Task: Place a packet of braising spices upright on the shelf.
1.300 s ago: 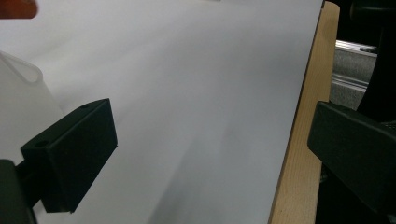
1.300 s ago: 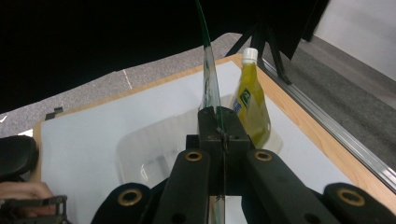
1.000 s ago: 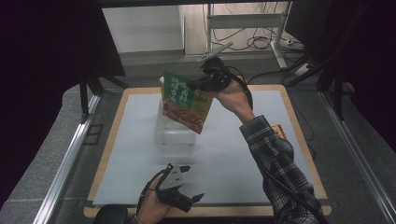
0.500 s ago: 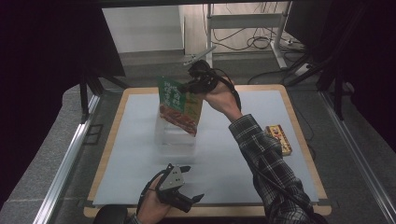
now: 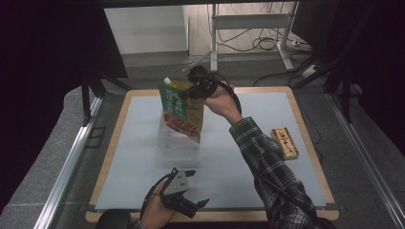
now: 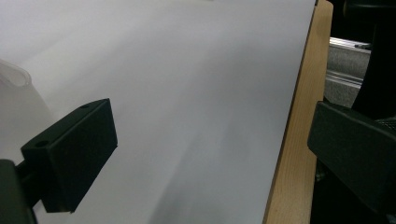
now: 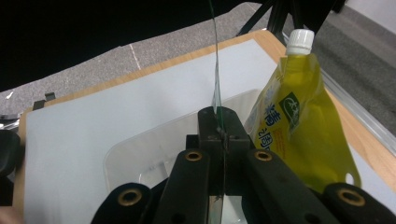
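My right gripper (image 5: 190, 92) is shut on the top edge of a green food pouch (image 5: 182, 112) with a curry picture, which hangs tilted over a clear plastic container (image 5: 179, 144) on the white mat. In the right gripper view the pouch (image 7: 215, 74) is seen edge-on as a thin line pinched between the shut jaws of my right gripper (image 7: 219, 122). A yellow spout pouch (image 7: 299, 126) with a white cap stands in the container (image 7: 140, 154), just to the right. My left gripper (image 5: 190, 202) rests open near the front edge, its jaws (image 6: 210, 135) wide apart over bare mat.
A small yellow and red box (image 5: 285, 142) lies on the mat at the right. The wooden board's edge (image 6: 294, 154) runs close beside my left gripper. A metal stand and cables (image 5: 248, 28) lie beyond the table's far side.
My right hand has carried the green pouch left and lower, closer over the clear container. The left hand has stayed where it was.
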A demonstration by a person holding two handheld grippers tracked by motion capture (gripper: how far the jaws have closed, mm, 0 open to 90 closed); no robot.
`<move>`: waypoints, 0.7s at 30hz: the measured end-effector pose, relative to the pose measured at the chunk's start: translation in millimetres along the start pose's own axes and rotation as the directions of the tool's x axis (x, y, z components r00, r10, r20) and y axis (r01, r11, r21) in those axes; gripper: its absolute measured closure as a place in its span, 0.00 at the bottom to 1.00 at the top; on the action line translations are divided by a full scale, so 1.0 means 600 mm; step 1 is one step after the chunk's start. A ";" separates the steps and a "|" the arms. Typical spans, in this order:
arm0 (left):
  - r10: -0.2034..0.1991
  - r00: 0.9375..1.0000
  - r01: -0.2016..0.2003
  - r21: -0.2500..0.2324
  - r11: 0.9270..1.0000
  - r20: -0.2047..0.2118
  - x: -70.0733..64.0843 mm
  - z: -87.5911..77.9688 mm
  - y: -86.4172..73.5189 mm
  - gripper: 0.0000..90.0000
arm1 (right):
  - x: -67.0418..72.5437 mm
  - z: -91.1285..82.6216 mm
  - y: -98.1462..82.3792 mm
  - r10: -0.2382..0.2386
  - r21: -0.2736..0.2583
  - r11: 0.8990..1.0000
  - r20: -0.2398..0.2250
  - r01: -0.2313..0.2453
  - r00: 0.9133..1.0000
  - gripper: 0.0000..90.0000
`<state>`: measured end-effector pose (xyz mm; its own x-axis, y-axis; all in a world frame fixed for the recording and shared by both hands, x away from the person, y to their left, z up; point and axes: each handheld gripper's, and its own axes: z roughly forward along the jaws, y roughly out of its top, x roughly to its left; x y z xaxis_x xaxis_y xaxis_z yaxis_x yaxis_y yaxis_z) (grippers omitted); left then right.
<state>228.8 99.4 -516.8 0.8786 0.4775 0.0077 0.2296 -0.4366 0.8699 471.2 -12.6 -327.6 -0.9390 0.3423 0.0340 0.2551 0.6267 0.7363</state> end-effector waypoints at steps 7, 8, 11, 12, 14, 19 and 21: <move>0.003 1.000 -0.003 0.004 1.000 0.001 0.000 0.000 0.000 0.01 | -0.008 0.019 0.004 0.026 -0.014 1.000 -0.023 -0.026 0.999 0.99; 0.005 1.000 -0.005 0.005 1.000 0.001 0.000 0.000 0.000 0.01 | -0.008 0.021 0.005 0.027 -0.019 0.999 -0.031 -0.027 0.999 0.99; 0.005 1.000 -0.005 0.006 1.000 0.003 0.000 0.001 0.000 0.01 | -0.009 0.023 0.003 0.033 -0.029 0.999 -0.036 -0.034 0.999 0.99; 0.004 1.000 -0.004 0.007 1.000 0.004 0.000 0.001 0.000 0.01 | -0.011 0.022 0.001 0.034 -0.032 0.999 -0.032 -0.035 0.999 0.99; 0.005 1.000 -0.005 0.009 1.000 0.006 -0.001 0.002 0.000 0.01 | -0.015 0.020 -0.002 0.050 -0.034 0.998 -0.021 -0.050 0.999 0.99; 0.008 1.000 -0.008 0.013 1.000 0.009 -0.002 0.003 0.000 0.01 | -0.015 0.018 -0.006 0.057 -0.035 0.998 -0.035 -0.058 0.998 0.99; 0.007 1.000 -0.007 0.012 1.000 0.009 -0.002 0.003 0.000 0.01 | -0.013 0.017 -0.005 0.045 -0.018 0.999 -0.029 -0.046 0.999 0.99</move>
<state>228.6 97.4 -517.8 0.8839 0.4676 0.0099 0.2282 -0.4495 0.8636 480.1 -10.0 -336.6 -0.9328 0.3498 0.0868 0.2935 0.5974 0.7463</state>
